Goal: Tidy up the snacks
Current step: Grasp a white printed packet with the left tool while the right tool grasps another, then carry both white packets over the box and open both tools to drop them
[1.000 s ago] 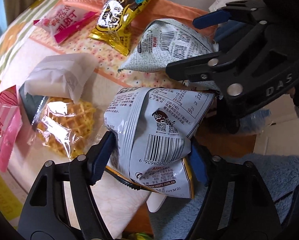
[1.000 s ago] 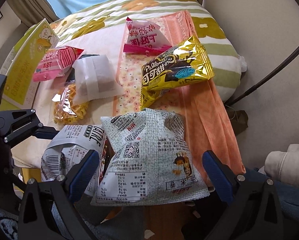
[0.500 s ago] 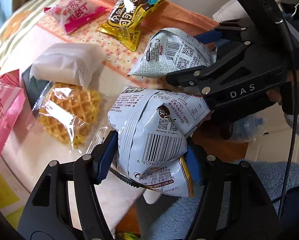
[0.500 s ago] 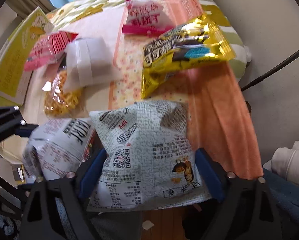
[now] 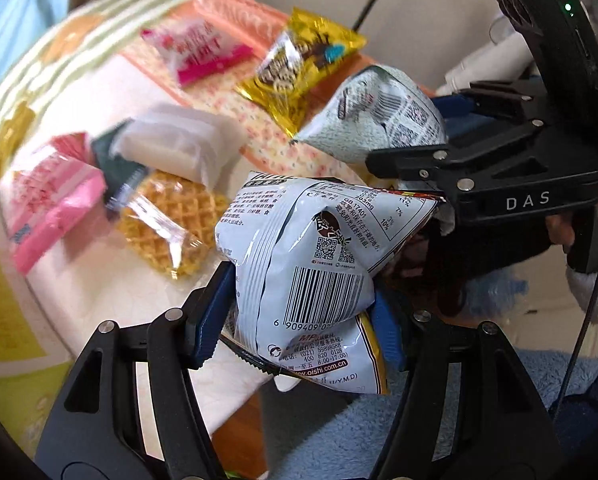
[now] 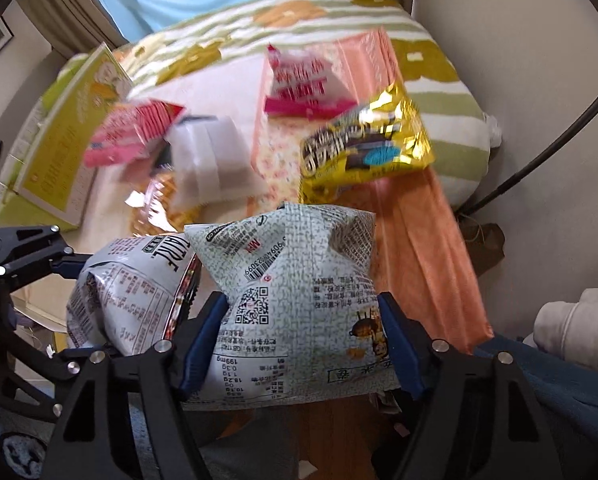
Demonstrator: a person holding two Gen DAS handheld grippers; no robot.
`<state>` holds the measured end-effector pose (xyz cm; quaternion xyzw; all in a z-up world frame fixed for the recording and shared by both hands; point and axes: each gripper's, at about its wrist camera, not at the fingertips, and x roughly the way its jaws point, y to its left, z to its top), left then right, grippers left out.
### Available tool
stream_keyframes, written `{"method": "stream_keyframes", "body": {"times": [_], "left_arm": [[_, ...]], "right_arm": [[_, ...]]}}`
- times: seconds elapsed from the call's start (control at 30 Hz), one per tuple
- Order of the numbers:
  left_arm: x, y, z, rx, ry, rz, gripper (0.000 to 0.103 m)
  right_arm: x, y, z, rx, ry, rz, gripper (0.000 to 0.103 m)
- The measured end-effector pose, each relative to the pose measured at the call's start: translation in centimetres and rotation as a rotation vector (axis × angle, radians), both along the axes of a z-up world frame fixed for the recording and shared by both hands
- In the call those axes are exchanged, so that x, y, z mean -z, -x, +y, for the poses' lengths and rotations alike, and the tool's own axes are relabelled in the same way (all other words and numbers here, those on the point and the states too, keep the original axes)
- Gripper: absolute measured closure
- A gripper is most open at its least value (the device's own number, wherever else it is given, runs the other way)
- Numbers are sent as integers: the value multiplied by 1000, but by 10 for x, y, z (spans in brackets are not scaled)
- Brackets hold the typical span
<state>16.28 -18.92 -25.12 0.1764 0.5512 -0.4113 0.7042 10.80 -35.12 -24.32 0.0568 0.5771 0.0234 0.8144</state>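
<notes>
Right tool [image 6: 301, 340]: its jaws have just been closing, from wide apart a second ago to pressed on both sides of the pale green snack bag [image 6: 295, 300], whose sides now pucker between the blue pads.
Left tool [image 5: 305, 316]: clamped on the white snack bag with the barcode [image 5: 311, 276], as it was a second ago; in this view the bag now sits higher over the bed's near edge.
Where the bags are: both at the near edge of the bed, side by side and just beside each other, each in its own tool; whether the green one still rests on the orange cloth [image 6: 423, 248] I cannot tell.
Still on the bed: gold chocolate-snack bag [image 6: 367, 152], two pink packets [image 6: 307, 84] [image 6: 133, 134], a white wrapped cake [image 6: 209, 162] and a clear-wrapped waffle [image 5: 167, 220], none of them touched by either tool.
Meaning for the task: two of the seven snacks now appear secured at once, so the pick-up step looks finished and carrying them off to wherever they belong seems next; no container shows in either view.
Risk: puffy bags squeezed near one end may slip or swing when lifted.
</notes>
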Motion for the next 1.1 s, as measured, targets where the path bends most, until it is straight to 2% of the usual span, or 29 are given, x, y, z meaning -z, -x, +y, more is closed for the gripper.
{"method": "stream_keyframes", "body": {"times": [0.3,0.43,0.77,0.93,1.1], "left_arm": [[-56,12,24,-137,48,-132,42],[-74,16,47,-228,46,-182,42],[-111,19,145,-488,34,-270,42],[-116,-2,200,-583,45,-295,42],[-122,-38,262,-675,48,-310,42]], "right_arm": [[-48,-1,6,-15,-26,-119,32],[-70,-11,23,-76,-4,-191,32],[-111,-49,96,-241,-68,-321,32],[-125,-69,147,-310,-93,-350,32],[-133,-92,195,-344,-112,-357,32]]}}
